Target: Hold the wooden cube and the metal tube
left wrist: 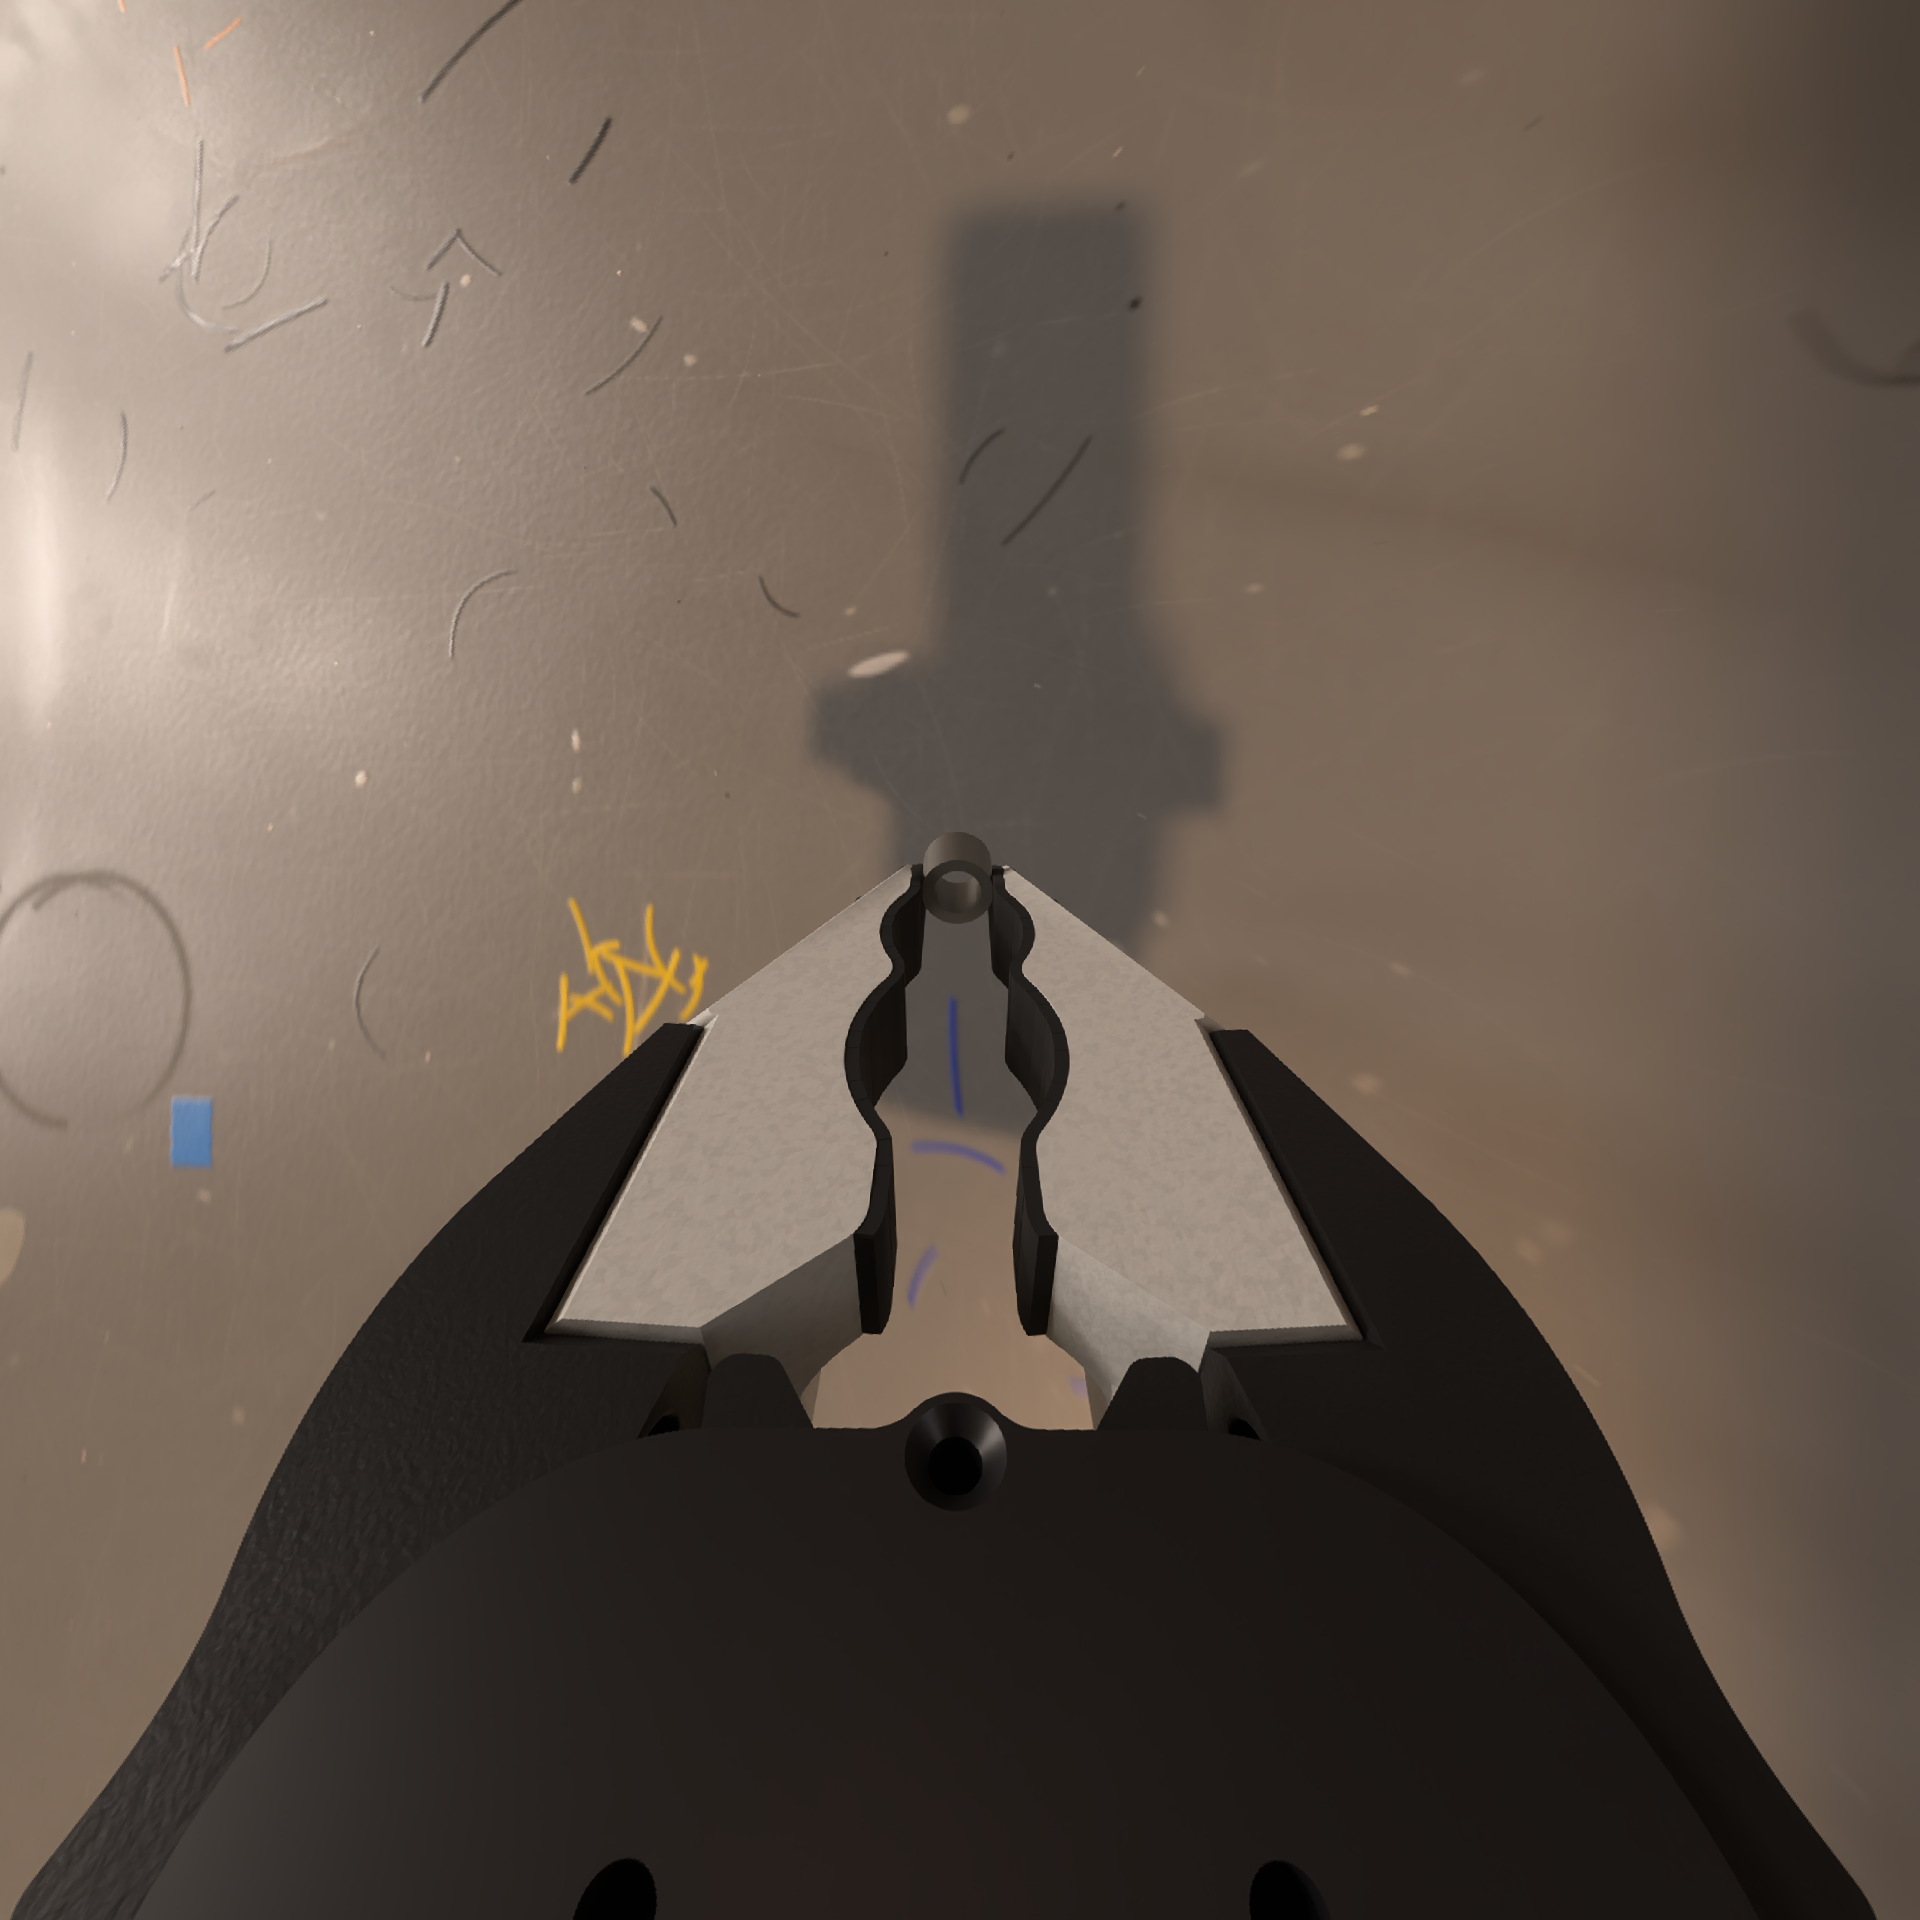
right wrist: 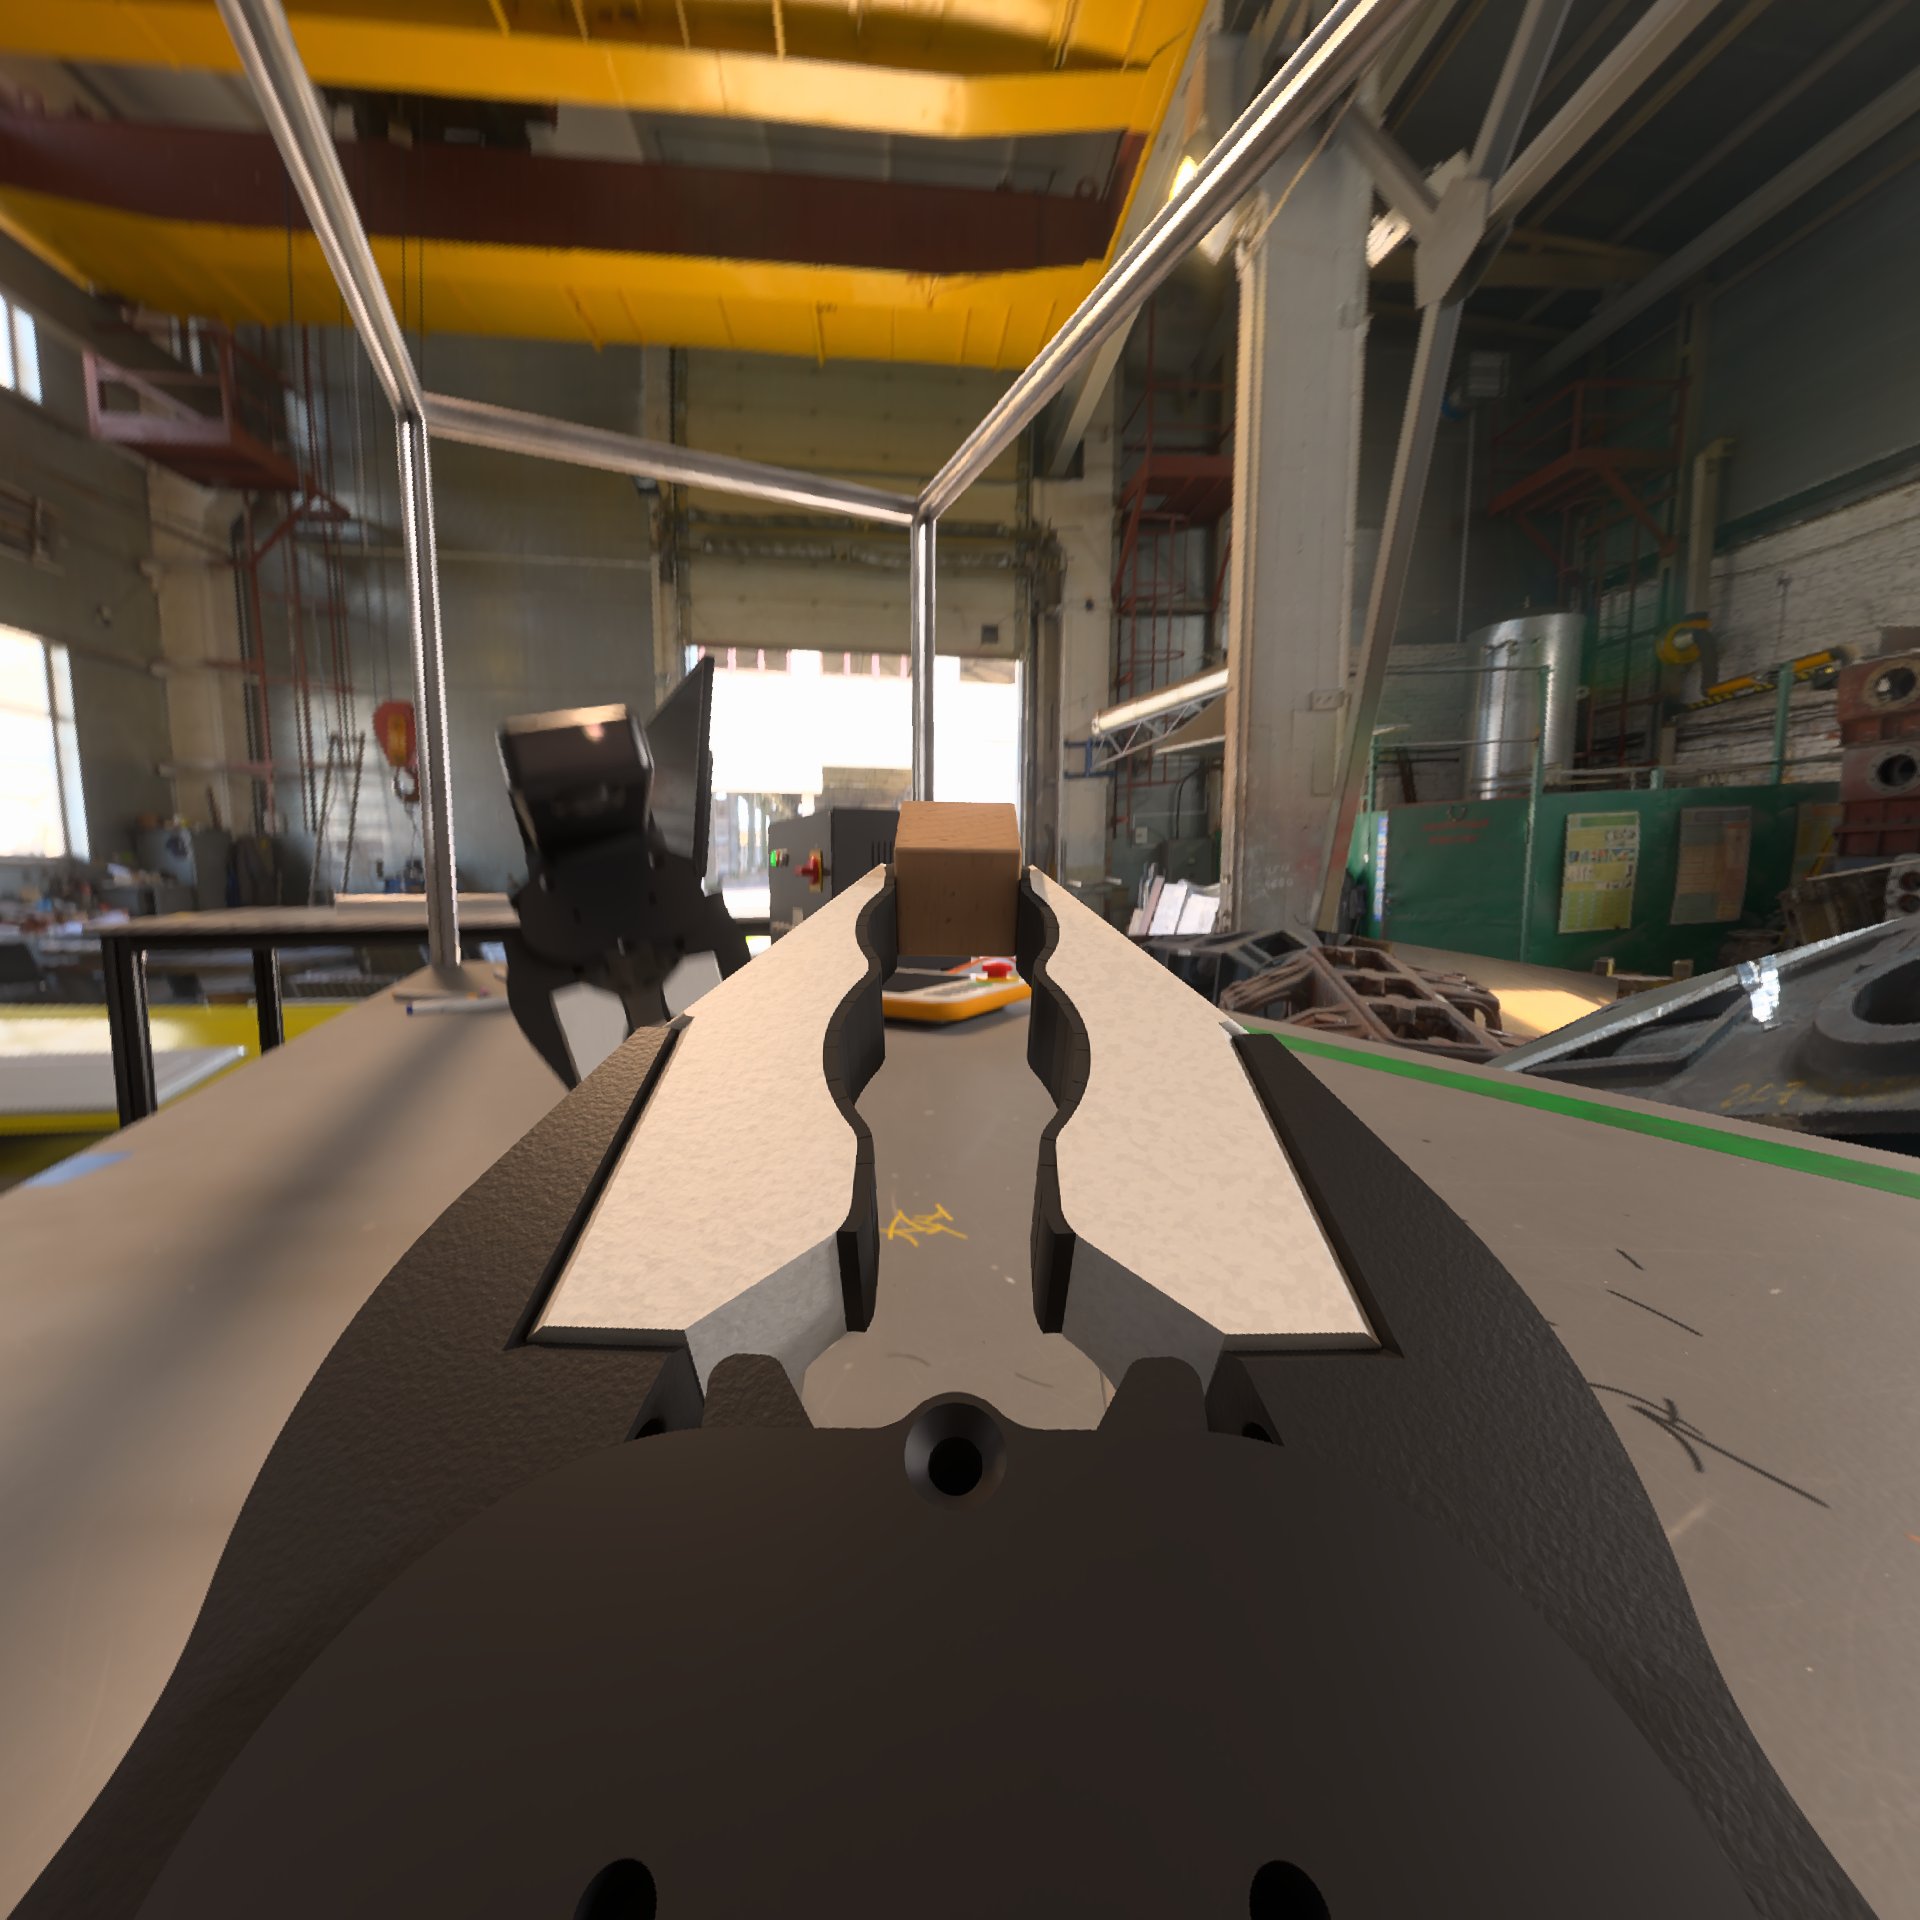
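Overhead, metal tube [left wrist: 960, 890] off tabletop [left wrist: 1455, 623].

metal tube [left wrist: 958, 885] seen end-on, length hidden, left gripper [right wrist: 613, 997] tips hidden behind right finger

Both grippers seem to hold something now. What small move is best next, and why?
Probably none: keep both grips steady. The left gripper pinches the tube only at its fingertips, and the right gripper likewise clamps the cube at its tips, above the table.
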You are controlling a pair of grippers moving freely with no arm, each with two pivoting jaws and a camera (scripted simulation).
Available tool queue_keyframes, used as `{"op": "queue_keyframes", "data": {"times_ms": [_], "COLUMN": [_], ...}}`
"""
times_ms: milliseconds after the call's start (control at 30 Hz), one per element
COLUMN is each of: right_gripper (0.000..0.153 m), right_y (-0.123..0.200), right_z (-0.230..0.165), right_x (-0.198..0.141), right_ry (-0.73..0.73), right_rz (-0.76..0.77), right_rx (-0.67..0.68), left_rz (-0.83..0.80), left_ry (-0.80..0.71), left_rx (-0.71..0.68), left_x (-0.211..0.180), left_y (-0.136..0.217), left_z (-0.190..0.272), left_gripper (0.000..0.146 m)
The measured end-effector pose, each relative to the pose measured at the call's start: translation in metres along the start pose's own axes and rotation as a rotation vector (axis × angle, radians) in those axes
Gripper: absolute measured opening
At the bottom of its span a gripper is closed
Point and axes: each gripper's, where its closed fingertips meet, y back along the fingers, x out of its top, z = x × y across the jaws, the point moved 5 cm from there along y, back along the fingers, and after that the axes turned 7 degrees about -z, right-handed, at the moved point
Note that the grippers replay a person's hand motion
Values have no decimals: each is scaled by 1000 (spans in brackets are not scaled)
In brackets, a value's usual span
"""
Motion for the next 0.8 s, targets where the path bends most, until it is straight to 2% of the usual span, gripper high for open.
{"op": "queue_keyframes", "data": {"times_ms": [100, 233, 333, 433, 600, 700, 800], "right_gripper": [21, 21, 21, 21, 21, 21, 21], "right_y": [-5, -12, -16, -18, -17, -14, -12], "right_z": [-5, -15, -25, -33, -39, -41, -42], "right_x": [-4, -9, -11, -12, -10, -6, -2], "right_ry": [41, 72, 74, 73, 52, 34, 11], "right_rz": [-56, -106, -114, -109, -90, -56, -18], "right_rx": [39, 129, 216, 286, 351, 386, 418], "left_rz": [-17, -47, -146, -262, -459, -507, -519], "left_ry": [17, 8, -31, -67, -138, -138, -99], "left_rx": [-22, 39, 86, 18, -179, -345, -422], "left_x": [1, 13, 27, 47, 74, 84, 90], "left_y": [49, 128, 164, 172, 152, 140, 130], "left_z": [5, -7, -28, -47, -57, -57, -60], "left_gripper": [11, 11, 11, 11, 11, 11, 11]}}
